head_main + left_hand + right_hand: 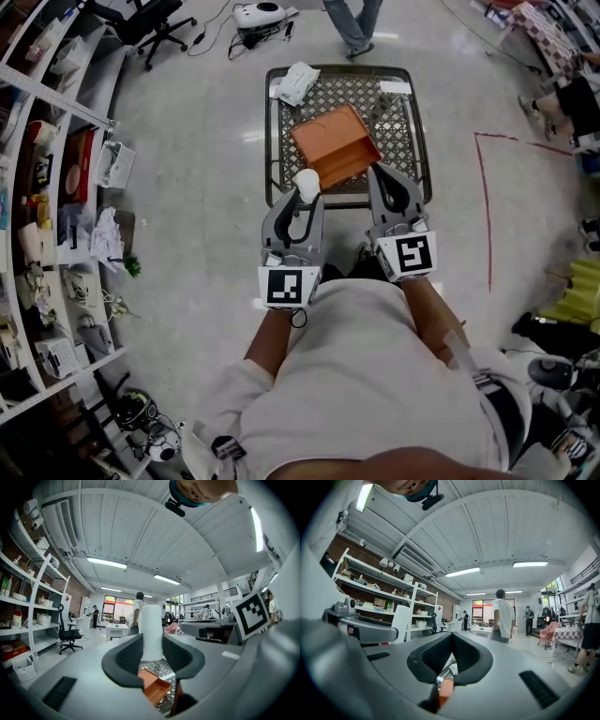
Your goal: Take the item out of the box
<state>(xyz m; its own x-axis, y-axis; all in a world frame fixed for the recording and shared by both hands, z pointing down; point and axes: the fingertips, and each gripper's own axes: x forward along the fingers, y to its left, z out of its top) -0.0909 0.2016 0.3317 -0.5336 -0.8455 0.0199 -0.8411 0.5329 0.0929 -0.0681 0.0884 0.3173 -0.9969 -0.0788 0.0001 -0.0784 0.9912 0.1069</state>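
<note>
Clamping smooth white cylinder, left gripper hangs near orange box.

I am in big workroom, like lab. Tall shelves full of stuff beside me. Rolling chair, desks far off, long lights overhead, people standing about.

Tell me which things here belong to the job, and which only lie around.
Job: orange box; white cylinder, clamped in the left gripper; right gripper, shut on nothing.

Lying about: crumpled white cloth and flat white slip on the mesh table; office chair; cluttered shelves.
</note>
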